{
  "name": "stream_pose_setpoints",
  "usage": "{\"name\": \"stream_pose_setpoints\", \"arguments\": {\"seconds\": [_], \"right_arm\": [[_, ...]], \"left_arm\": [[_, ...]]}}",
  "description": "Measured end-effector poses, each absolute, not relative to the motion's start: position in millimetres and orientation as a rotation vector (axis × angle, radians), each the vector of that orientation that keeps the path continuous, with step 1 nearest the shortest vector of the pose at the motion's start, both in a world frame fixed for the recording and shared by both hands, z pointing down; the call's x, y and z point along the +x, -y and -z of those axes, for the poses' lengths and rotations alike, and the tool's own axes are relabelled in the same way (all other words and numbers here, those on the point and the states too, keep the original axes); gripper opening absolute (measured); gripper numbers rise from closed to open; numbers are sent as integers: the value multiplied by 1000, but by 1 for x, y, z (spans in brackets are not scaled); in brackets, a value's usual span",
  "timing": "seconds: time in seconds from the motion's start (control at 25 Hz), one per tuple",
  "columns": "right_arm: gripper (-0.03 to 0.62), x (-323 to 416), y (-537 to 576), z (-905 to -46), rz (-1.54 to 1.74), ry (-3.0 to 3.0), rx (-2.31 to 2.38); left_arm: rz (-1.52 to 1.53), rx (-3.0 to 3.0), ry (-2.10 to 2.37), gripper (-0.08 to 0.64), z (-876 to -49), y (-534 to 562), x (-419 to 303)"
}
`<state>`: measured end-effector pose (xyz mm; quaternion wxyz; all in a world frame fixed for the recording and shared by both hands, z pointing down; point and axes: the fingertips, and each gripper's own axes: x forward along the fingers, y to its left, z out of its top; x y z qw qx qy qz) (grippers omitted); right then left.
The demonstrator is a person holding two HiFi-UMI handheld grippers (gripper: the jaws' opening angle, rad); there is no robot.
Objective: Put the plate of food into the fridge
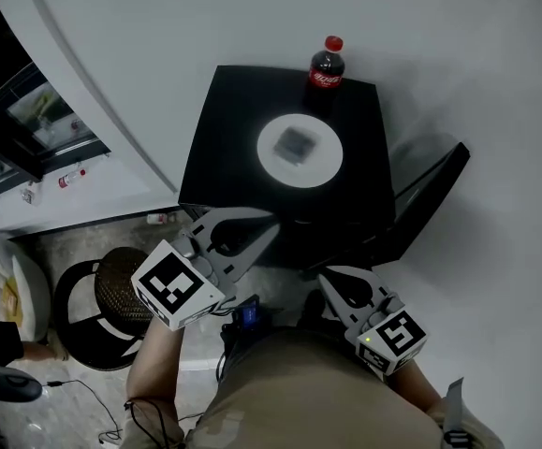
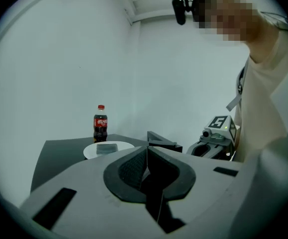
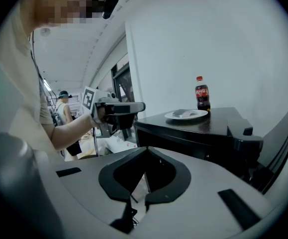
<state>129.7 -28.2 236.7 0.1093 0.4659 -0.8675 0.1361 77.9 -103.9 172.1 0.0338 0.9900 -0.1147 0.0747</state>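
A white plate (image 1: 300, 150) with a grey piece of food on it sits on top of a black cabinet (image 1: 233, 138), just in front of a cola bottle (image 1: 327, 65). My left gripper (image 1: 269, 221) is shut and empty, level, near the cabinet's front left edge. My right gripper (image 1: 327, 274) is shut and empty, lower and nearer to me. In the left gripper view the plate (image 2: 108, 149) and the bottle (image 2: 100, 123) lie beyond the closed left gripper (image 2: 146, 148). The right gripper view shows the plate (image 3: 186, 114) and bottle (image 3: 201, 93) far off past the shut right gripper (image 3: 144, 151).
A black door panel (image 1: 430, 195) stands open at the cabinet's right side. A round black stool (image 1: 111, 297) stands on the floor at the left, with cables near it. A white wall runs behind the cabinet. Another person (image 3: 64, 103) stands far back.
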Motion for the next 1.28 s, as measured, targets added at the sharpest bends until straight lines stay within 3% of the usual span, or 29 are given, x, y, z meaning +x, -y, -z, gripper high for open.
{"name": "stream_pose_setpoints", "arguments": {"seconds": [0.32, 1.08, 1.28], "right_arm": [[21, 137, 35, -236, -370, 2600, 1277], [21, 154, 42, -236, -422, 2587, 1321], [21, 151, 41, -238, -415, 2610, 1311]], "left_arm": [[-527, 3161, 394, 12, -175, 141, 99], [-809, 3101, 559, 12, -204, 197, 124], [-1003, 3089, 531, 11, -216, 196, 129]]}}
